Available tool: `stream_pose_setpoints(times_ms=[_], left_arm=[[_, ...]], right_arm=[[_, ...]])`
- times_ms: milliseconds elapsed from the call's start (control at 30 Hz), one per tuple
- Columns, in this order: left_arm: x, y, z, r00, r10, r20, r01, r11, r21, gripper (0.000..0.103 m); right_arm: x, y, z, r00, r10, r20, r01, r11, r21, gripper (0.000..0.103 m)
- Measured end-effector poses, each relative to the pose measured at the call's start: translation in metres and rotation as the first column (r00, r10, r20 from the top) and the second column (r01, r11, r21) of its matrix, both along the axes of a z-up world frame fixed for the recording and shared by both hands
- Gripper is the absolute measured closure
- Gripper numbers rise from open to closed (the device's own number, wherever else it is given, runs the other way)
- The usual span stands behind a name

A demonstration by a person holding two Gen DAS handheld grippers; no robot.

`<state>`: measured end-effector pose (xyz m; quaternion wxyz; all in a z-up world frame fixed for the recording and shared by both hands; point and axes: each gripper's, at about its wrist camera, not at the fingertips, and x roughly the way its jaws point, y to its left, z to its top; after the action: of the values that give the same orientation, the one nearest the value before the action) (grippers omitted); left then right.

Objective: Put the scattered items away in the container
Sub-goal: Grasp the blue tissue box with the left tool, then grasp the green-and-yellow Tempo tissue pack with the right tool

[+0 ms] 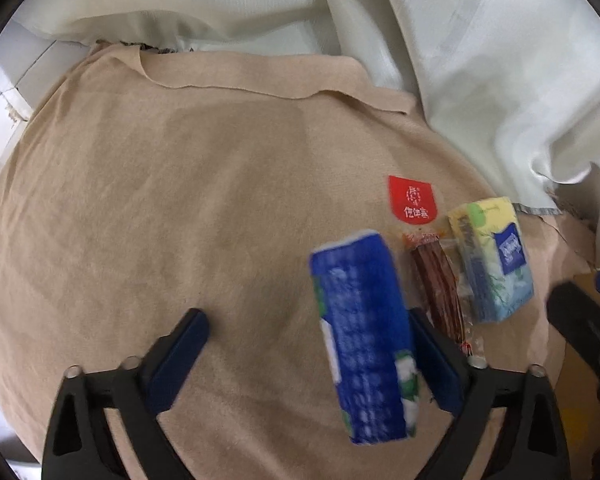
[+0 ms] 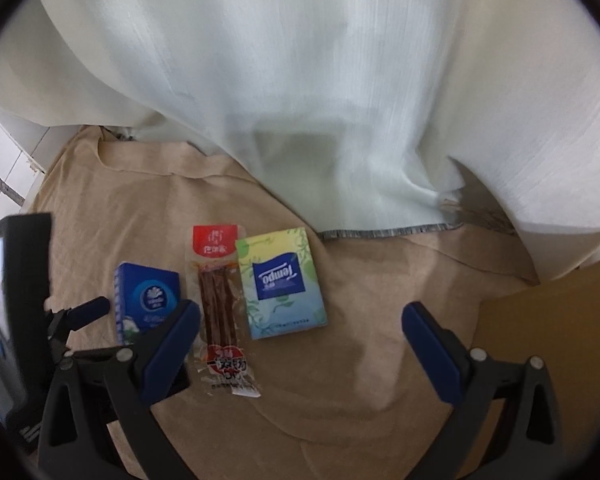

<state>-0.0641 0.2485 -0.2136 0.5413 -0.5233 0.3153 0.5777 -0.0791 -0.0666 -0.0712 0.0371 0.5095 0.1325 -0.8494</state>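
— Beige cloth (image 2: pixel 340 360) is spread over the counter, with a white curtain (image 2: pixel 300 80) hung behind. What is seen at the left gripper (image 1: pixel 308 344)?

— It is spread wide; the blue tissue pack (image 1: pixel 364 336) lies between its fingers, against the right one. Just right lie the snack packet (image 1: pixel 440 288) and the green tissue pack (image 1: pixel 492 260).

— And the right gripper (image 2: pixel 300 328)?

— It is held wide, empty, with the cardboard box (image 2: pixel 548 340) to its right.

We see our left gripper (image 1: pixel 306 332) as two black plastic triangular arms with cut-out windows, each tipped with a dark blue rubbery pad and studded with round silver screws. Our right gripper (image 2: pixel 300 324) is built alike: black frame, blue pads (image 2: pixel 172 344), silver screw heads near the hinges.
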Motion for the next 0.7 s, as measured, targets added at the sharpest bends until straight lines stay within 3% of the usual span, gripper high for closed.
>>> stream_pose_setpoints(times_ms=[133,200,267,700], left_arm=[[-0.005,-0.004,0.003,0.999,-0.038,-0.018,0.038,0.999,0.016,0.038],[-0.011,-0.006,0.005,0.999,-0.047,-0.013,0.047,0.998,0.03,0.058],[-0.02,-0.007,0.005,0.999,-0.052,0.007,0.051,0.998,0.034,0.067],[-0.042,-0.009,0.002,0.991,-0.111,0.071,0.106,0.992,0.067,0.069]], right_arm=[[-0.004,0.0,-0.006,1.0,-0.005,0.02,0.005,1.0,0.006,0.007],[-0.007,-0.001,-0.01,0.999,-0.006,0.035,0.006,1.0,-0.003,0.009],[-0.008,-0.002,-0.013,0.999,-0.006,0.042,0.006,1.0,-0.002,0.01],[-0.014,-0.006,-0.028,0.997,-0.038,0.066,0.035,0.998,0.051,0.01]])
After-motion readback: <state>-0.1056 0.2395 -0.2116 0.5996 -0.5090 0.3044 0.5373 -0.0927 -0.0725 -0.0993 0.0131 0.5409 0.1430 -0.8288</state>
